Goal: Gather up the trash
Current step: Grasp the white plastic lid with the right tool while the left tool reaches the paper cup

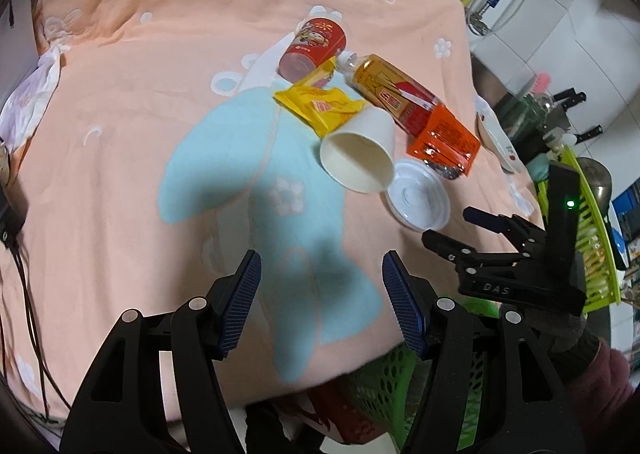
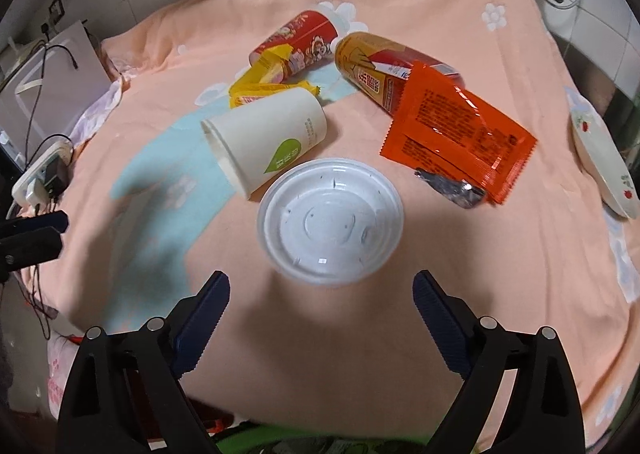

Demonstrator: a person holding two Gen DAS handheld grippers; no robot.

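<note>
Most of both views is filled by a peach blanket (image 2: 360,334) with a pale blue shape and white flowers on it, spread over a surface whose near edge drops off just in front of the grippers; a broad bare stretch of cloth lies on the left side, and the far edge meets a tiled wall. Green mesh basket (image 1: 384,394) shows below that near edge. The trash sits bunched right of centre: a plastic bottle (image 2: 384,74) with a yellow and red label in Chinese characters lies on its side, touching a red printed cup (image 2: 300,40) also tipped over; a white paper cup (image 2: 268,138) with a green leaf mark lies mouth toward the left; an orange sachet (image 2: 460,126) with small print too fine to read overlaps the bottle; a yellow wrapper (image 1: 320,108) lies between the cups; a white plastic lid (image 2: 330,220) rests flat just ahead of the right gripper (image 2: 320,306), whose jaws stand wide and empty. The left gripper (image 1: 320,294) is likewise parted and holds nothing, over bare cloth. "DAS" is moulded on the right gripper's body
</note>
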